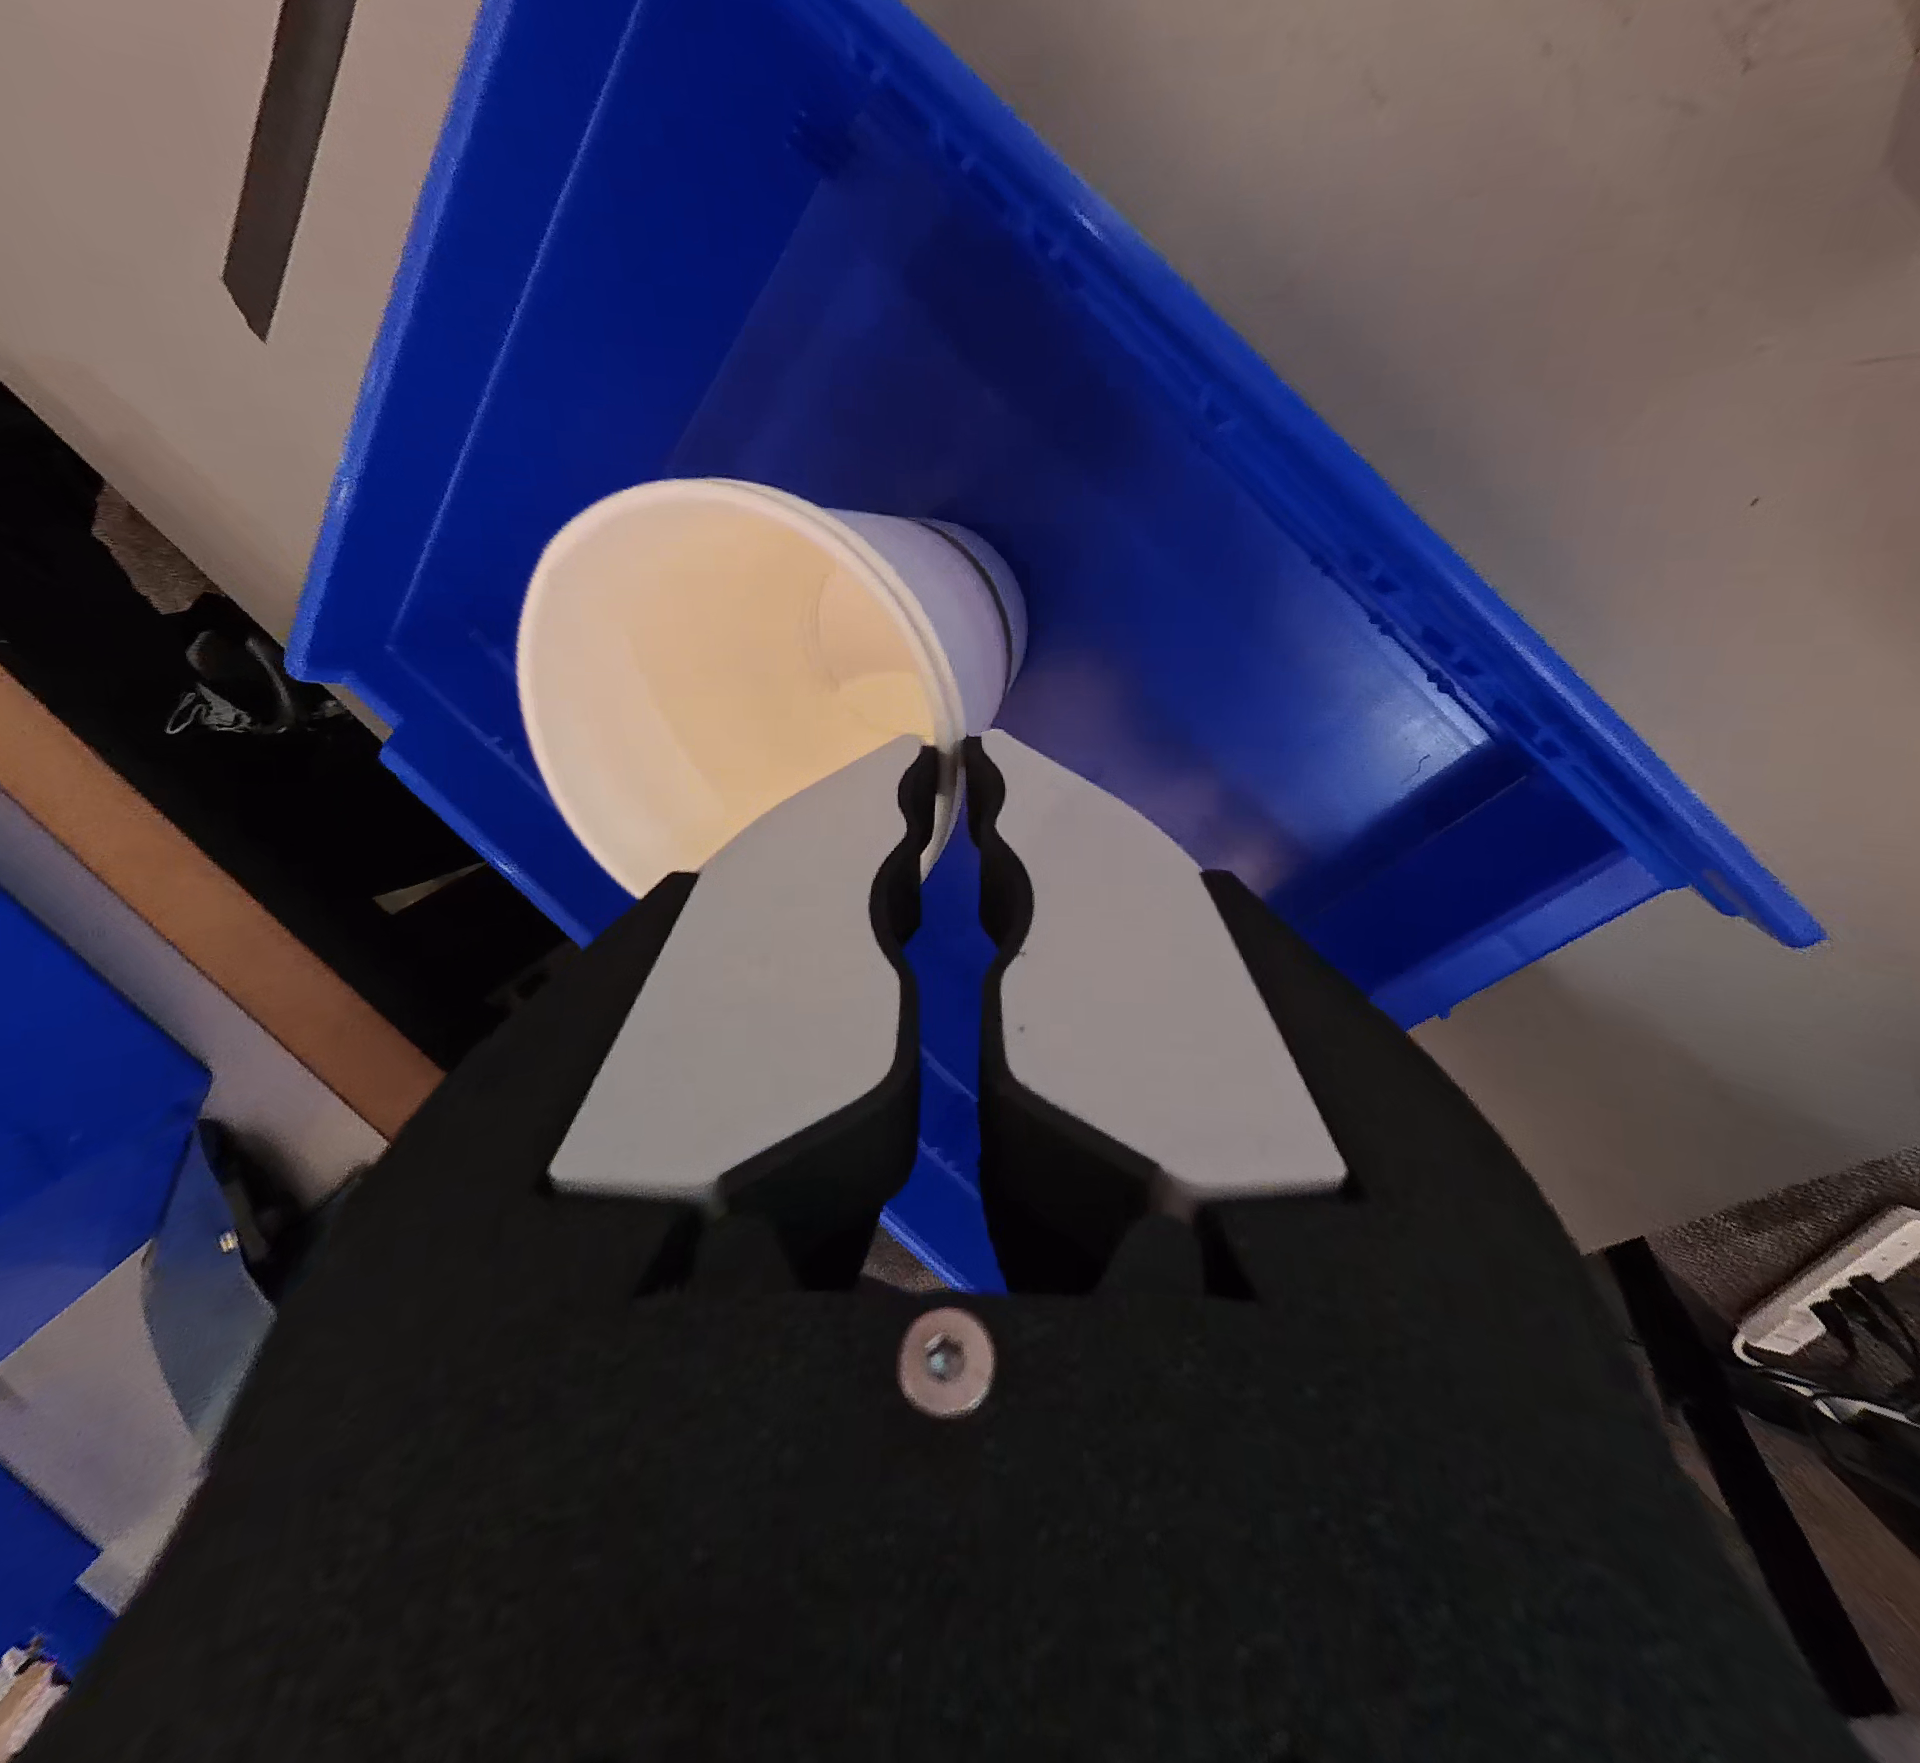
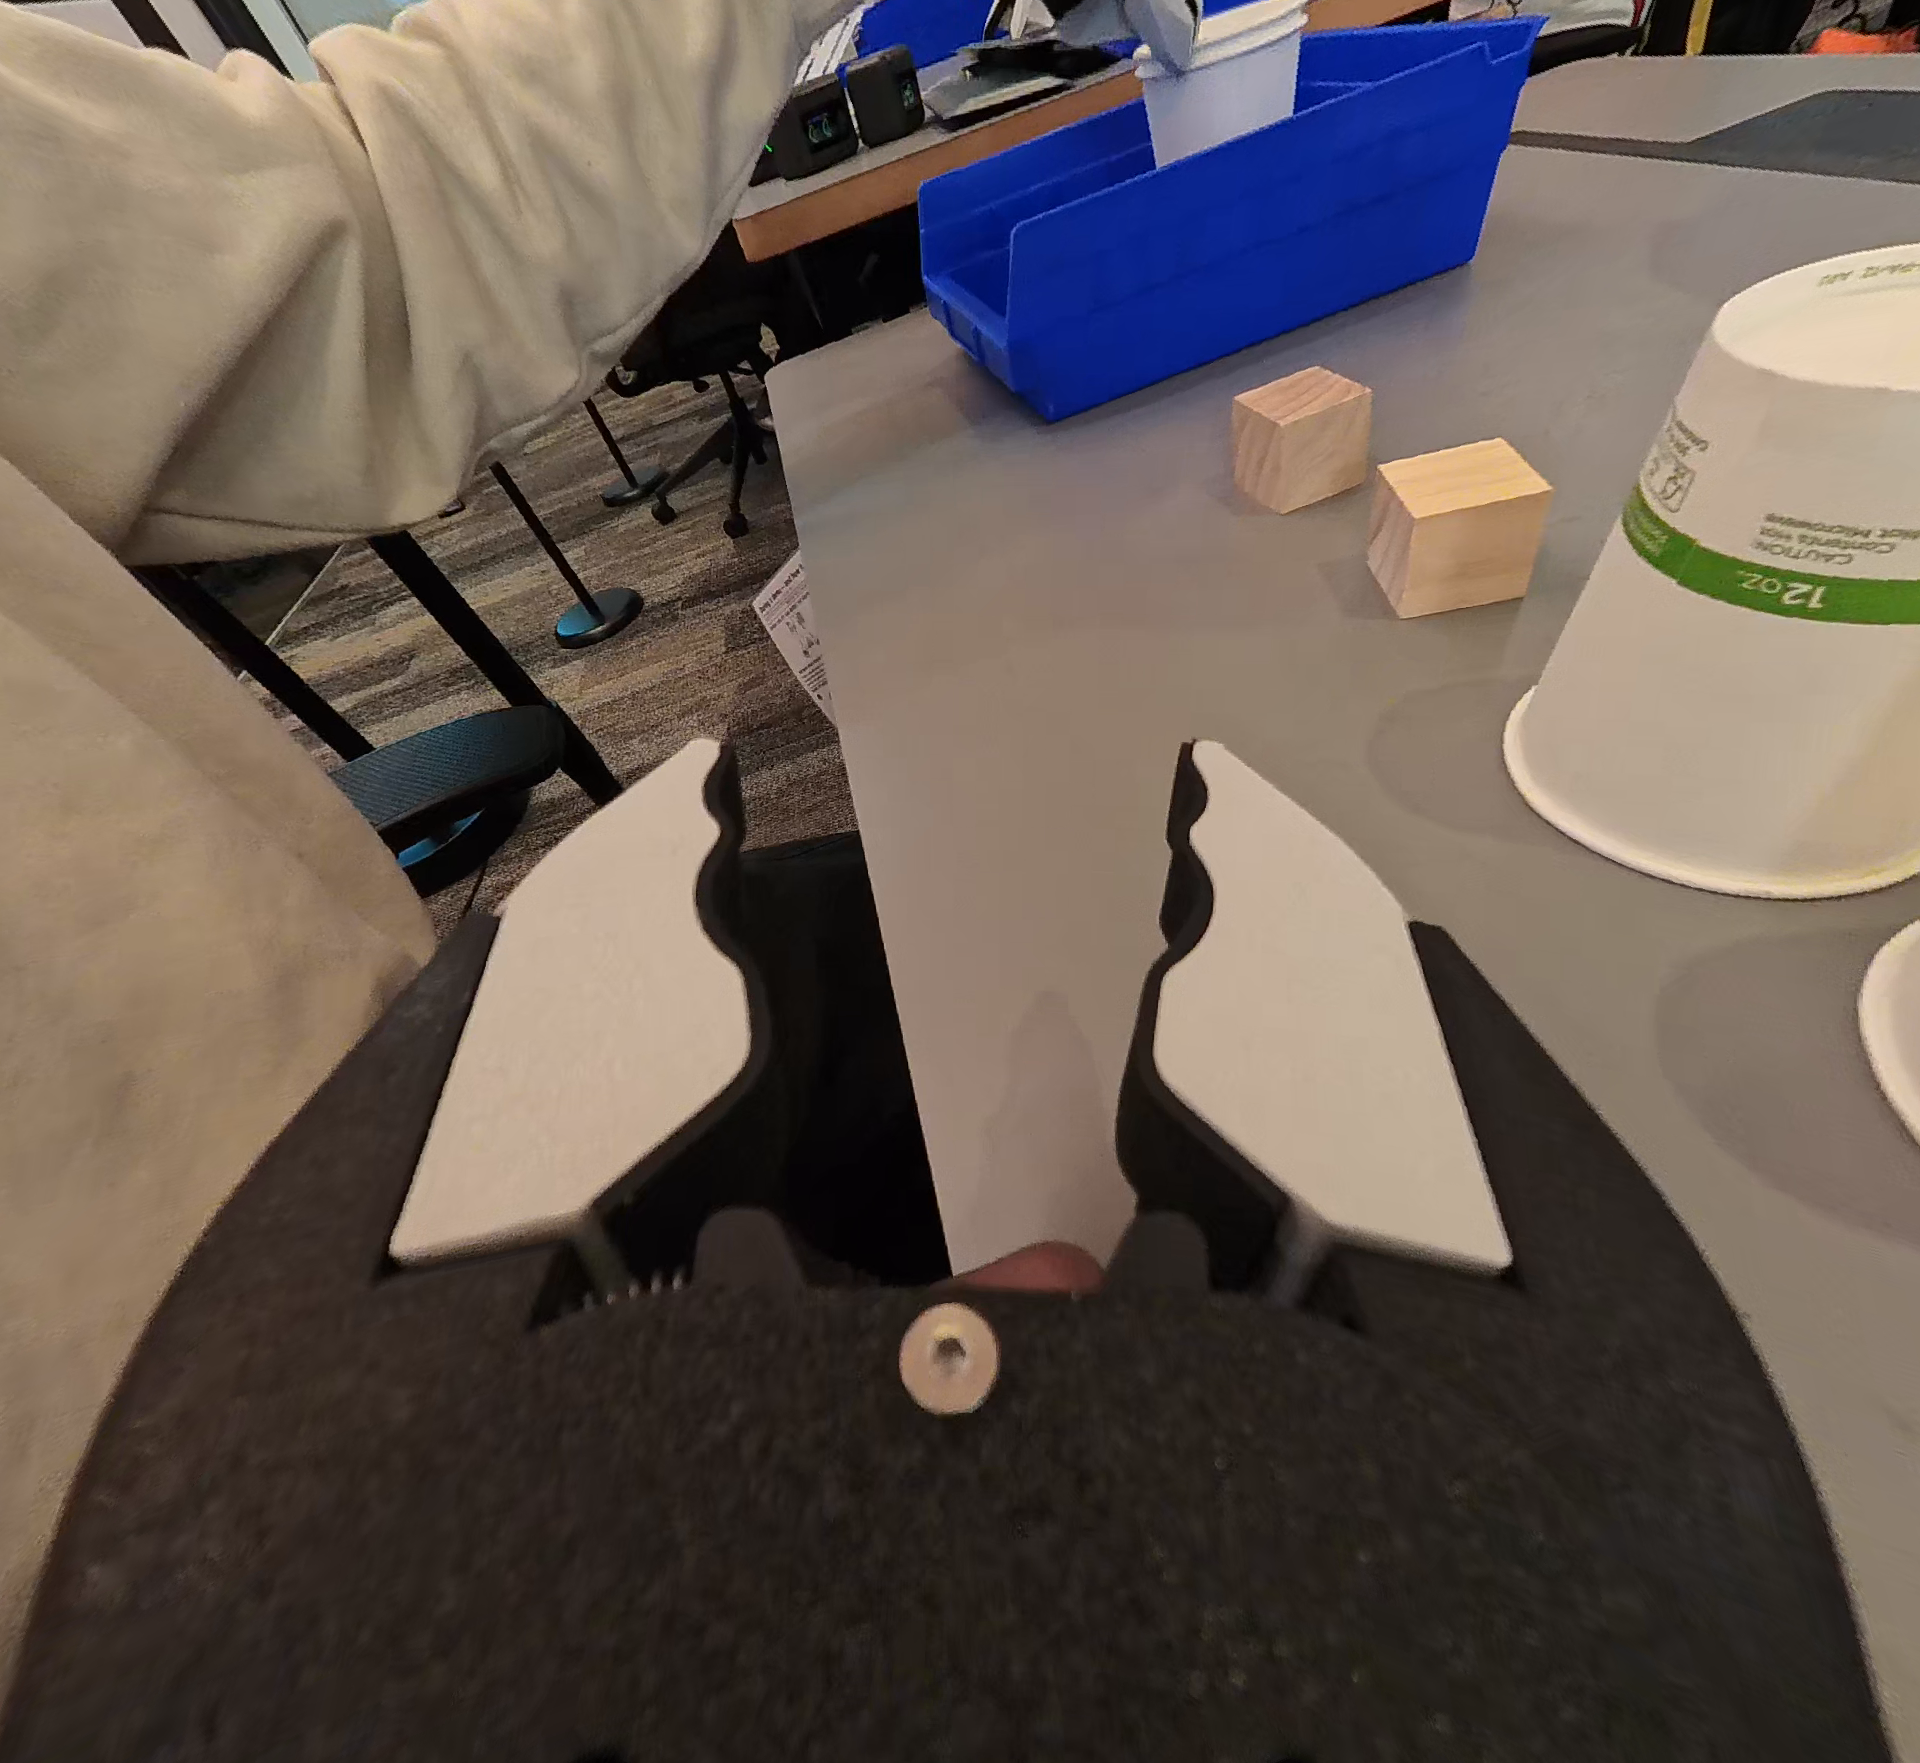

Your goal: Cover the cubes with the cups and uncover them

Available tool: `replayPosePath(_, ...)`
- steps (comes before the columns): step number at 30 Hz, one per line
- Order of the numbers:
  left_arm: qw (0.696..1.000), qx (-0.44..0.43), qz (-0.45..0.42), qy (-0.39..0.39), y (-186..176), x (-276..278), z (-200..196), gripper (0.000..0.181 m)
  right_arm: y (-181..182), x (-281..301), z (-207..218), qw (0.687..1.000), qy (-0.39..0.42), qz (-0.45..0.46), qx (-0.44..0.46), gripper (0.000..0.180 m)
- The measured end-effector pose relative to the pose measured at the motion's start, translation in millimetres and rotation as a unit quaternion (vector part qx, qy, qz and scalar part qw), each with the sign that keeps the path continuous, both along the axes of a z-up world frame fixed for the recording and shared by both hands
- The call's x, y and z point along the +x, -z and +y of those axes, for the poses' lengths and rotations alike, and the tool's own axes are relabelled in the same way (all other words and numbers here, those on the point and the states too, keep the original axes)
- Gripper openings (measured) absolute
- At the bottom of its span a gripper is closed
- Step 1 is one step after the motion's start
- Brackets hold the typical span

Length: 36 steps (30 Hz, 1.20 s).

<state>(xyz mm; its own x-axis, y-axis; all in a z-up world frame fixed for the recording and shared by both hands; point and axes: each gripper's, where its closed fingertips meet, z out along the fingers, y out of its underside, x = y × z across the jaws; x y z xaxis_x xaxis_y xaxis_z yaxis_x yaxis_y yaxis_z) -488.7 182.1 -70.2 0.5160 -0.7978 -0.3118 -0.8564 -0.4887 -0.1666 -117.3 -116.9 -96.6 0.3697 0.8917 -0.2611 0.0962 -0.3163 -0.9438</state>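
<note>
My left gripper [image 1: 945, 757] is shut on the rim of a white paper cup [image 1: 727, 664], mouth up, held over the inside of a blue bin [image 1: 1195, 570]. The right wrist view shows that same cup [image 2: 1231, 92] and the left gripper [image 2: 1169, 35] above the bin [image 2: 1226, 279], at the end of a cream sleeve. Two wooden cubes [image 2: 1301, 437] [image 2: 1455, 527] stand bare on the grey table [image 2: 1039, 653], close together. An upside-down white cup with a green band [image 2: 1745, 591] stands right of them. My right gripper [image 2: 956, 778] is open and empty over the table's near-left edge.
A second white rim [image 2: 1896, 1027] shows at the far right edge. Behind the bin is a wooden-edged table [image 2: 935, 186] with black devices and more blue bins. Left of the grey table are chairs, stand bases and carpet. A power strip [image 1: 1829, 1287] lies on the floor.
</note>
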Motion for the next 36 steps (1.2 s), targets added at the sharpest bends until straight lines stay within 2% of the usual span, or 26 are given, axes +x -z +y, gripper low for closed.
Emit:
replayPosePath(1, 1.000, -0.003, -0.002, 0.001, 0, 1, 0, 0.006, 0, 0, -1, 1.000, -0.001, 0.000, 0.000, 0.078)
replayPosePath(10, 1.000, -0.020, -0.006, 0.002, 9, 2, -4, 0.006, 1, -1, -3, 1.000, -0.009, -0.002, -0.004, 0.078)
replayPosePath(28, 1.000, 0.010, -0.028, 0.003, -19, -4, -4, 0.004, 4, -7, -9, 1.000, -0.026, -0.014, -0.007, 0.076)
replayPosePath(32, 0.999, -0.004, -0.043, 0.003, -23, -5, -7, 0.004, 4, -8, -10, 0.999, -0.029, -0.014, -0.007, 0.076)
replayPosePath(36, 0.997, -0.037, -0.061, 0.001, -11, -5, -12, 0.004, 6, -9, -11, 0.999, -0.033, -0.013, -0.012, 0.075)
